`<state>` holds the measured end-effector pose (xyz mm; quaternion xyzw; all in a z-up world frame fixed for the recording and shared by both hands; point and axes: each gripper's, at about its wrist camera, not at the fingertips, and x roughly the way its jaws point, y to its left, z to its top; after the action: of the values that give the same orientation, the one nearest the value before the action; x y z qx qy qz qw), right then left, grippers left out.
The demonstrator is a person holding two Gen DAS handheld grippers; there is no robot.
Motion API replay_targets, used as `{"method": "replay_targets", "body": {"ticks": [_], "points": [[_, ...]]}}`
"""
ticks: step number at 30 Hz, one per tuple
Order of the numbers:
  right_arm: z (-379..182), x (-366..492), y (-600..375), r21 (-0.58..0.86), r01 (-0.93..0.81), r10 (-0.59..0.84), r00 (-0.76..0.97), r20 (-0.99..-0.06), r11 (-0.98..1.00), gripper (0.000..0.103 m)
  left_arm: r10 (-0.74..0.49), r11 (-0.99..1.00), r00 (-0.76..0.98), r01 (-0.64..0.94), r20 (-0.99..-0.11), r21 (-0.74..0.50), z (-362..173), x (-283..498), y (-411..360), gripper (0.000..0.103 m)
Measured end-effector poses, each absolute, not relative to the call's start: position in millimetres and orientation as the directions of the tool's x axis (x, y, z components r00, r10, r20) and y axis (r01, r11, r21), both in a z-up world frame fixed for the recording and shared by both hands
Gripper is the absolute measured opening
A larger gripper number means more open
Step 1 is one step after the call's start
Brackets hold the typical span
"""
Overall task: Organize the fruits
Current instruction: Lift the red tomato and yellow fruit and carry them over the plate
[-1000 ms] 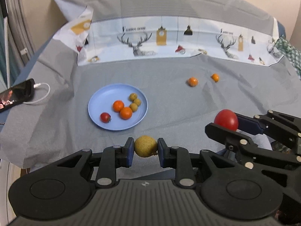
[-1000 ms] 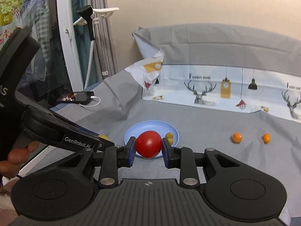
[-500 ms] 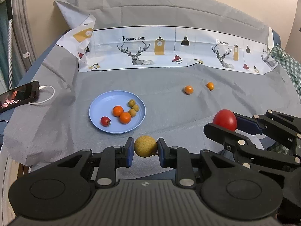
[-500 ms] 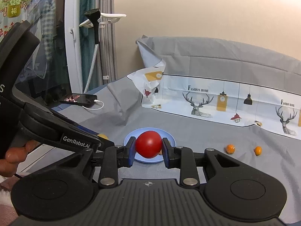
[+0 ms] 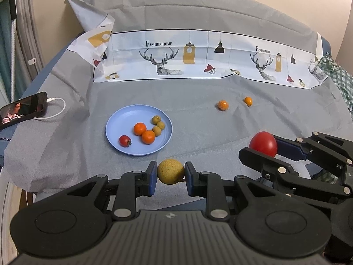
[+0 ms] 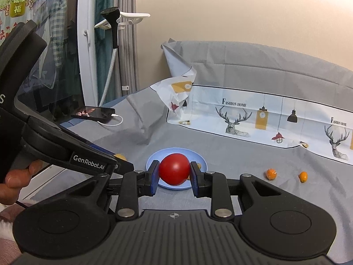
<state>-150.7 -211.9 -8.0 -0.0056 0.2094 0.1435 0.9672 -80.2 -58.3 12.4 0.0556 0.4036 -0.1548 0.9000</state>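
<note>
1. In the left wrist view, bottom centre, I am holding the left gripper closed on a yellow-brown round fruit, its blue pads pressing both sides. Compared with a second ago, the grip is looking unchanged.

2. At the right edge of that same view, the right gripper is clamping a red tomato. In the right wrist view the tomato is sitting squarely between the pads at frame centre, again as it was a second ago.

3. Just past my left fingertips, the blue plate is lying centre-left on the grey cloth, carrying a small red tomato, two oranges and three small green-yellow fruits.

4. What is changing is the framing: the plate is sitting lower and smaller in the left view than a second ago, and more wall is showing in the right view. I am reading that as both grippers tipping up slightly, with neither fruit delivered.

5. Further off, upper right of centre, two small orange fruits are lying loose on the cloth, well apart from the plate. I am judging them the remaining pickups once these two loads go down on the plate.

6. At the far left edge, a phone is charging on its cable.
</note>
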Motion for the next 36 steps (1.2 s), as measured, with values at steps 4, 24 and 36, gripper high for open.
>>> {"method": "replay_targets", "body": {"ticks": [4, 24, 36], "points": [[-9.1, -147.9, -210.5, 0.051, -0.284, 0.279, 0.865, -0.417, 0.958, 0.030, -0.232, 0.947, 0.616, 0.320, -0.753, -0.030, 9.5, -75.8, -57.9, 0.029], [-28.6, -109.3, -200.7, 0.053, -0.316, 0.296, 0.800, -0.522, 0.947, 0.030, -0.213, 0.963, 0.559, 0.261, -0.801, -0.073, -15.1, -35.0, -42.7, 0.029], [-54.3, -50.9, -190.1, 0.082, -0.323, 0.303, 0.732, -0.610, 0.943, 0.030, -0.152, 0.979, 0.540, 0.197, -0.828, -0.051, -36.7, 27.7, -30.9, 0.029]]}}
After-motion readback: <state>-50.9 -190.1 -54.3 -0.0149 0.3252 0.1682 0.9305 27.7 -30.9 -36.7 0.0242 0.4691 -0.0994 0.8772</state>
